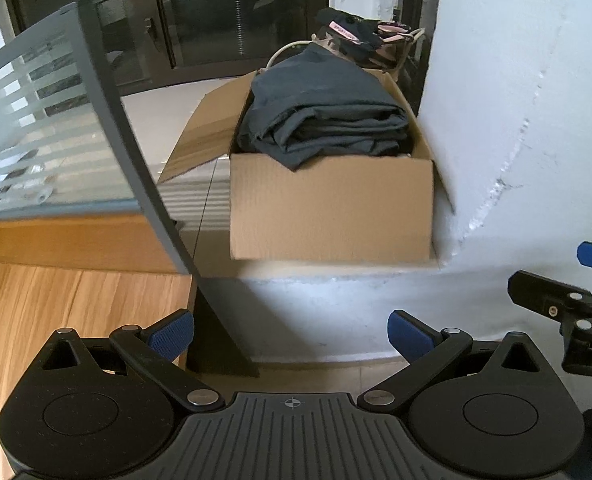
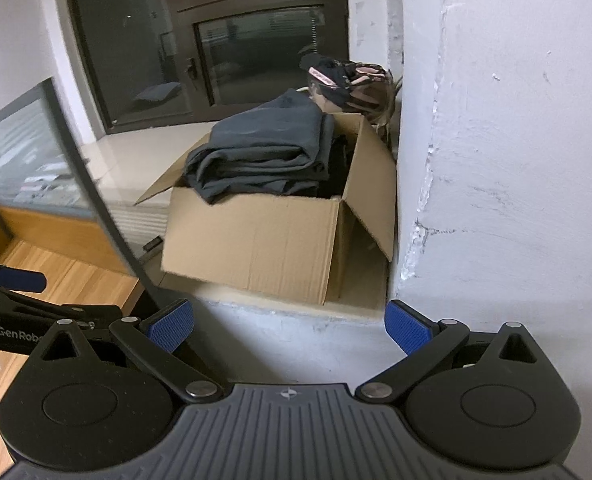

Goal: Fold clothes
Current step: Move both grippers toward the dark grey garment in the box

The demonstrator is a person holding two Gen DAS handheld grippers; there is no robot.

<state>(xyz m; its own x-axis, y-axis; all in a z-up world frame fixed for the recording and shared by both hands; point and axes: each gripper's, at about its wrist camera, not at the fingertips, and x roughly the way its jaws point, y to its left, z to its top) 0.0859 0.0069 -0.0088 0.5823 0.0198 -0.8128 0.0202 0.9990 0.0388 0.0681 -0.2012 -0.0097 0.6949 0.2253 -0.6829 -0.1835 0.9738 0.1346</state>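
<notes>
A stack of folded dark grey clothes [image 1: 324,116] lies in an open cardboard box [image 1: 332,208] on a white ledge; both also show in the right wrist view, the clothes [image 2: 263,152] above the box [image 2: 255,240]. My left gripper [image 1: 291,338] is open and empty, held short of the ledge below the box. My right gripper [image 2: 289,327] is open and empty, also short of the box. Part of the right gripper [image 1: 568,304] shows at the right edge of the left wrist view, and the left gripper [image 2: 15,280] at the left edge of the right wrist view.
A bag with black and pink items [image 1: 360,40] stands behind the box. A white wall [image 1: 516,120] rises right of the box. A glass partition with a dark frame [image 1: 107,128] stands on the left over a wooden desk [image 1: 55,304]. Dark windows [image 2: 235,40] lie behind.
</notes>
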